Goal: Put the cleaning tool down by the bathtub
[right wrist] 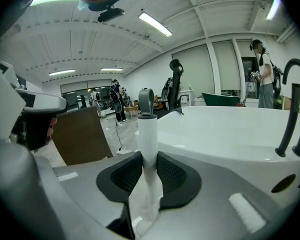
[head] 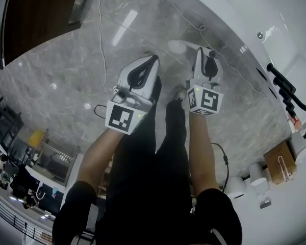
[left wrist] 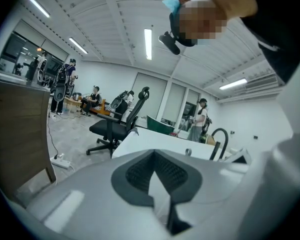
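Note:
The cleaning tool [right wrist: 147, 134] is a white rod with a grey end. My right gripper [right wrist: 149, 156] is shut on it, and the rod stands up between the dark pads. In the head view the right gripper [head: 205, 52] points at the marble floor beside the white bathtub [head: 255, 14], and the tool's white head [head: 177, 46] sticks out to its left over the floor. My left gripper [head: 152, 59] hangs beside it, its tips together with nothing in them. From the left gripper [left wrist: 155, 154] the tub's rim [left wrist: 160, 141] shows beyond the jaws.
A black faucet [head: 283, 86] rises at the tub's edge. A thin cable [head: 99, 29] runs across the floor. A dark wooden cabinet [head: 35, 14] stands at the far left. A cardboard box [head: 280, 162] and white containers sit at the right. An office chair [left wrist: 115, 126] and people stand farther off.

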Demonstrator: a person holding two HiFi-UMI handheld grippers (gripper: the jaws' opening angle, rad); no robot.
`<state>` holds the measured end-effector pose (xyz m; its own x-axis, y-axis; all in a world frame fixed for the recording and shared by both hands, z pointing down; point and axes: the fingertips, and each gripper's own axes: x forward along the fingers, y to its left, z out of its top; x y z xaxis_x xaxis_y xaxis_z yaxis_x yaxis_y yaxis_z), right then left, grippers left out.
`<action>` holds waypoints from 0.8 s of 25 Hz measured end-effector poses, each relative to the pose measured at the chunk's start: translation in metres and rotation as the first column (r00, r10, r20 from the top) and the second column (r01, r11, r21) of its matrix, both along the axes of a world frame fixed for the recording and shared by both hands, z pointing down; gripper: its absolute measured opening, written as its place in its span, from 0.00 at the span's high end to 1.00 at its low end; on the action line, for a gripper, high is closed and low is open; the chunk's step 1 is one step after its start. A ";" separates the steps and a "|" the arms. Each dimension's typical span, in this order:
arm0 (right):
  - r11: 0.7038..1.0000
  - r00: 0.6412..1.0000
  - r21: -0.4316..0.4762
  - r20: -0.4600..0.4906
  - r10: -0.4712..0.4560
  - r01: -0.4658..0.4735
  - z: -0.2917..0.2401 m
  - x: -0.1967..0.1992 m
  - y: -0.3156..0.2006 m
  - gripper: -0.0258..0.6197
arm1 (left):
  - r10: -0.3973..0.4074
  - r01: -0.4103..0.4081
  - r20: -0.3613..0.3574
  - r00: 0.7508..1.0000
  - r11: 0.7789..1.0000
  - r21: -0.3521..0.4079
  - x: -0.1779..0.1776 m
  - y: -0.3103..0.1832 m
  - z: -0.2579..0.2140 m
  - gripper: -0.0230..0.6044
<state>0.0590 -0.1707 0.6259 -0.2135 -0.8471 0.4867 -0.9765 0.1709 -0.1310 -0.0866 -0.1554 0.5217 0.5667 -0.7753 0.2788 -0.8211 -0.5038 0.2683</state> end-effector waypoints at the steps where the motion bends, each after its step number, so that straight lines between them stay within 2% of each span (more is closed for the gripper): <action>1: 1.000 1.000 -0.005 -0.002 0.005 -0.005 0.007 0.000 -0.001 0.82 | 0.002 -0.002 0.000 1.000 1.000 0.002 0.001 -0.002 0.002 0.95; 20: 0.994 0.997 -0.094 -0.058 0.041 -0.047 0.136 -0.003 -0.017 0.82 | 0.001 -0.001 -0.001 1.000 1.000 -0.022 -0.014 -0.021 0.053 0.95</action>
